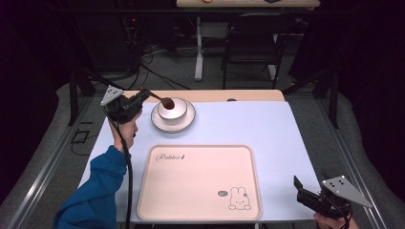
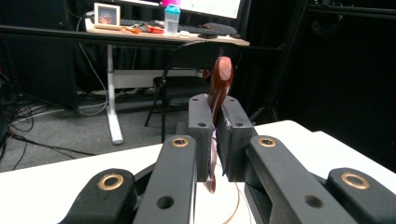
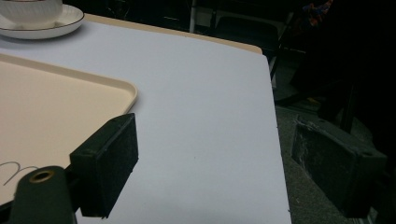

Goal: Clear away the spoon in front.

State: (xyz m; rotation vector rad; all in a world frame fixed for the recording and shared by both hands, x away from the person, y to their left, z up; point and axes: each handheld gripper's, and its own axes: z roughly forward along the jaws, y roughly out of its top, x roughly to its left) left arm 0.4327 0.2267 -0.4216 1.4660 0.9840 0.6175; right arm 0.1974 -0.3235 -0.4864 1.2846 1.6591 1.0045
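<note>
Spoon [image 1: 162, 99] ×1, pinched by left gripper [image 1: 143, 96] over 1 bowl [image 1: 172, 108] on 1 saucer [image 1: 187, 123]; 1 tray [image 1: 200, 186]; right gripper [image 1: 301, 188] spread.

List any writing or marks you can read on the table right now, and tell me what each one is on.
"Rabbits": cursive word, somewhat blurred so the spelling is my best reading, on the upper left of the beige tray.
Small dark oval mark beside the rabbit drawing on that tray: too small to read.
Bowl, saucer and spoon held in the left gripper: no writing seen.
</note>
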